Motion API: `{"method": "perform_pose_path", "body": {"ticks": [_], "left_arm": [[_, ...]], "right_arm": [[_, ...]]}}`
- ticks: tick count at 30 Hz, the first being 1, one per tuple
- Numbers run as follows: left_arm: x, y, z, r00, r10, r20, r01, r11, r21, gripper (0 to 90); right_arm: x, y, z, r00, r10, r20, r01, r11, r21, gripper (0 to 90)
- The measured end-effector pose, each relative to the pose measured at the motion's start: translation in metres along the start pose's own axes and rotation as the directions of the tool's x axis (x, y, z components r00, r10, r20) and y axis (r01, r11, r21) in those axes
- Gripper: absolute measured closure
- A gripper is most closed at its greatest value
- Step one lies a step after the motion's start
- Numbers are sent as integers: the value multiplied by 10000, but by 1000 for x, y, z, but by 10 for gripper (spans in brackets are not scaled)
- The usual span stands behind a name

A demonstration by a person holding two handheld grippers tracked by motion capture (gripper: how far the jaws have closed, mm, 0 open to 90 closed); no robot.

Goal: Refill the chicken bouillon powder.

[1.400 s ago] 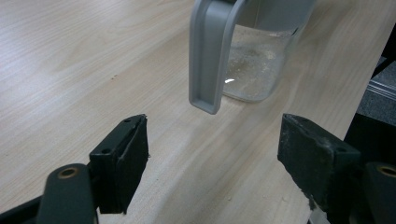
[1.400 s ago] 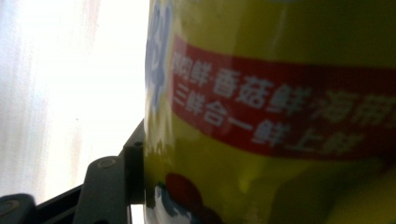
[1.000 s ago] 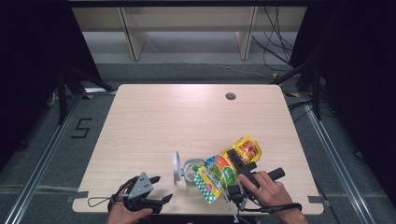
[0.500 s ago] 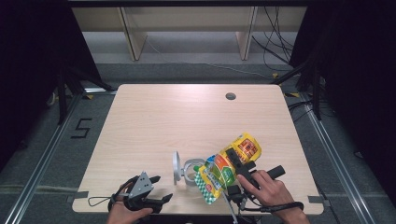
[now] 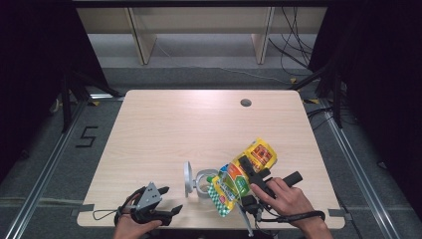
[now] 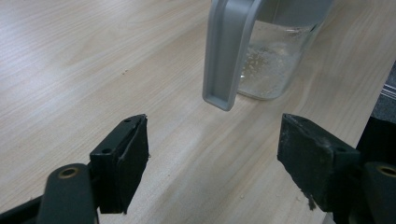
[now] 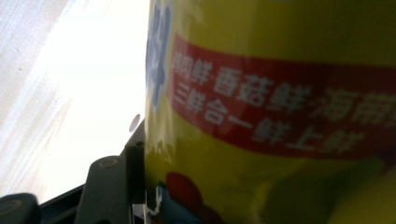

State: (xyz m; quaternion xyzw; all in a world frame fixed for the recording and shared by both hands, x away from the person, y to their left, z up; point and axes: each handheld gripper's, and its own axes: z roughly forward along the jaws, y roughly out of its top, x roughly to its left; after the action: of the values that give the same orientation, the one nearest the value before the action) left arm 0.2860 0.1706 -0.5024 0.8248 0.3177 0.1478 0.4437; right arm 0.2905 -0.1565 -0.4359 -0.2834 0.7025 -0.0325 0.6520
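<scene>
Left gripper (image 5: 169, 211), table's 7 o'clock edge: jaws spread, empty, aimed at the glass jar (image 6: 275, 60) with its grey lid (image 5: 187, 177) flipped up. Right gripper (image 5: 251, 174), 5 o'clock: clamped across the yellow seasoning pouch (image 5: 239, 179), tilted with its end at the jar's mouth. Pouch judged light, soft, glossy-slippery; best held mid-body. Beyond, bare wooden table (image 5: 199, 124).

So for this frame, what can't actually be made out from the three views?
- High view: the glass jar mouth, hidden behind the yellow bag.
- Right gripper view: the right gripper far jaw, covered by the bag, whose edges run off frame.
- Left gripper view: the jar's top and grey lid cut by the upper edge; its grainy contents too small to identify.
</scene>
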Motion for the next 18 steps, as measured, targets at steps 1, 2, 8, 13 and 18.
{"method": "perform_pose_path", "body": {"ticks": [1,2,8,13,18], "left_arm": [[0,0,0,9999,120,-3,-120,9999,10,248],[0,0,0,9999,120,-3,-120,9999,10,248],[-2,0,0,10000,85,11,-85,9999,-54,248],[1,1,1,9990,451,33,-451,9989,141,248],[-2,1,1,9994,339,90,-340,9994,47,248]], "right_arm": [[-2,1,0,9994,-128,-306,129,9999,44,416],[-3,2,0,9992,-82,-391,86,9999,96,416],[-8,5,7,9983,-424,-388,415,9989,-217,423],[-10,6,6,9985,-447,-328,440,9988,-215,426],[-9,7,8,9976,-551,-425,536,9979,-373,435]]}}
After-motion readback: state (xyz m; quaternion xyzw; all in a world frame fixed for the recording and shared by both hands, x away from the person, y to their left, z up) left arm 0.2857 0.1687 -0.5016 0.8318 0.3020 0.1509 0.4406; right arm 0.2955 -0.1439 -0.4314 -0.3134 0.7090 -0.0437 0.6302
